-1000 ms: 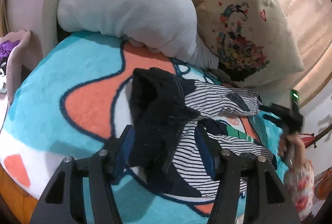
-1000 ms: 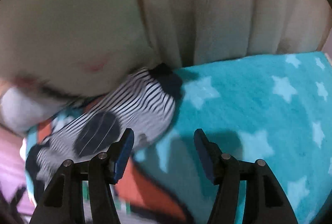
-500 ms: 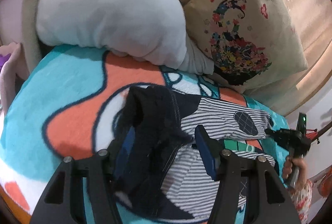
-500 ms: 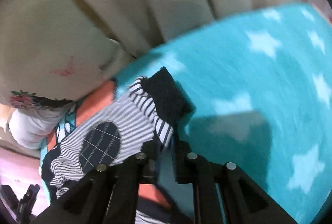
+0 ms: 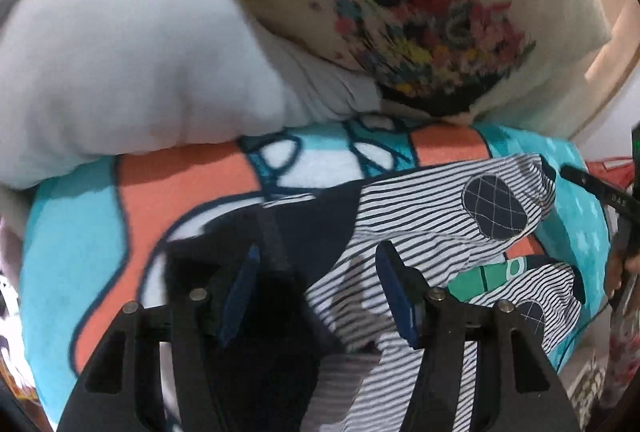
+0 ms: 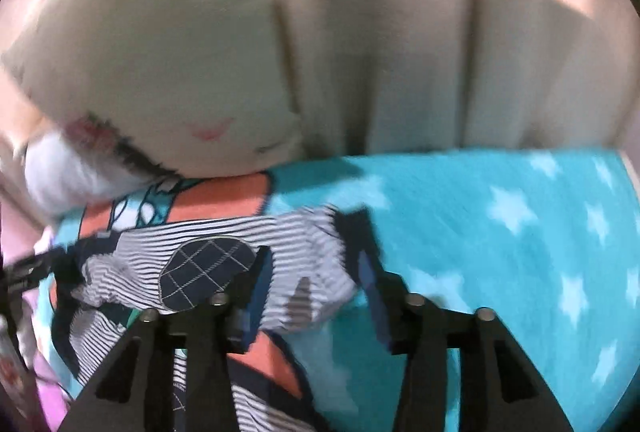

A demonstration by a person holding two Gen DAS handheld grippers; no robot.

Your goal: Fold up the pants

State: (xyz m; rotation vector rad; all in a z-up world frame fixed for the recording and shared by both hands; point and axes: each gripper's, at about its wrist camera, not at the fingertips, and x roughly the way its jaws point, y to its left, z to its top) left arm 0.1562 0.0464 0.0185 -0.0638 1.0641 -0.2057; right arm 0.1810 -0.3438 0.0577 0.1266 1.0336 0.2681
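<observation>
The striped navy-and-white pants [image 5: 432,216] lie spread on the teal, orange and white blanket [image 5: 160,192], with round navy knee patches and a dark navy waist part near my left gripper. My left gripper [image 5: 316,292] is open, low over the dark waist part. My right gripper [image 6: 312,276] is open over the end of one striped leg [image 6: 288,244] near its navy cuff [image 6: 356,232]. The right gripper also shows at the right edge of the left wrist view [image 5: 600,192].
A large grey-white plush cushion [image 5: 132,64] and a cream floral pillow [image 5: 420,12] stand at the back of the blanket. A beige curtain [image 6: 440,52] hangs behind. Teal blanket with white stars [image 6: 520,252] stretches to the right of the leg.
My right gripper was shut on the leg cuff half a second ago and is now open; the leg lies flatter. My left gripper has moved forward and lower over the waist.
</observation>
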